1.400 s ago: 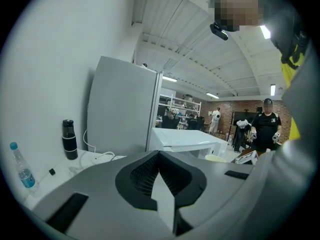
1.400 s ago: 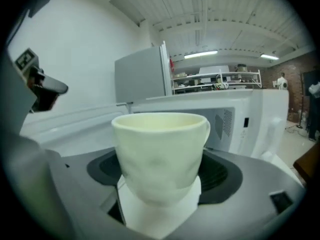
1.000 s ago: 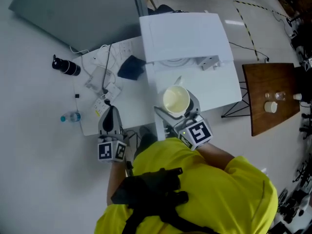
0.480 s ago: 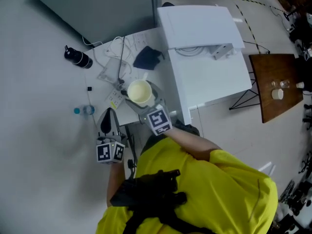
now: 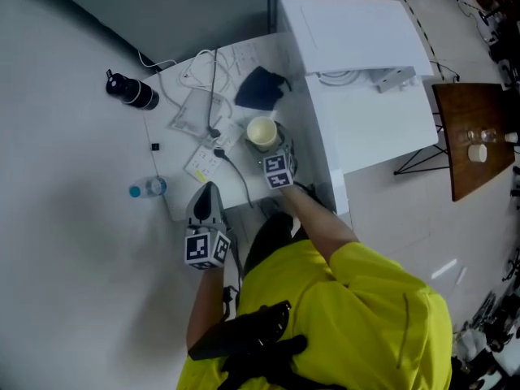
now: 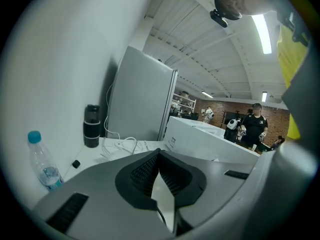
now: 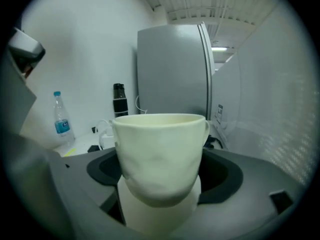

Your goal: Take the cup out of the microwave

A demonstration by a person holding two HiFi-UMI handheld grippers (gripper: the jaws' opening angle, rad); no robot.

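Observation:
The pale yellow cup (image 5: 261,131) stands upright over the low white table (image 5: 244,187), left of the white microwave (image 5: 357,35). My right gripper (image 5: 268,146) is shut on it. In the right gripper view the cup (image 7: 160,149) fills the space between the jaws, with the pads against both its sides. My left gripper (image 5: 208,188) hangs at the table's near left corner. Its jaws meet at the tips (image 6: 159,153) with nothing in them.
On the low table lie white cables and a power strip (image 5: 205,162) and a dark blue cloth (image 5: 260,88). A black flask (image 5: 130,92) and a water bottle (image 5: 148,188) lie to the left. A grey cabinet (image 5: 162,6) stands behind, a brown table (image 5: 475,136) at the right.
My right gripper has carried the cup from in front of the microwave leftward and down over the low table. My left gripper has shifted a little and lowered.

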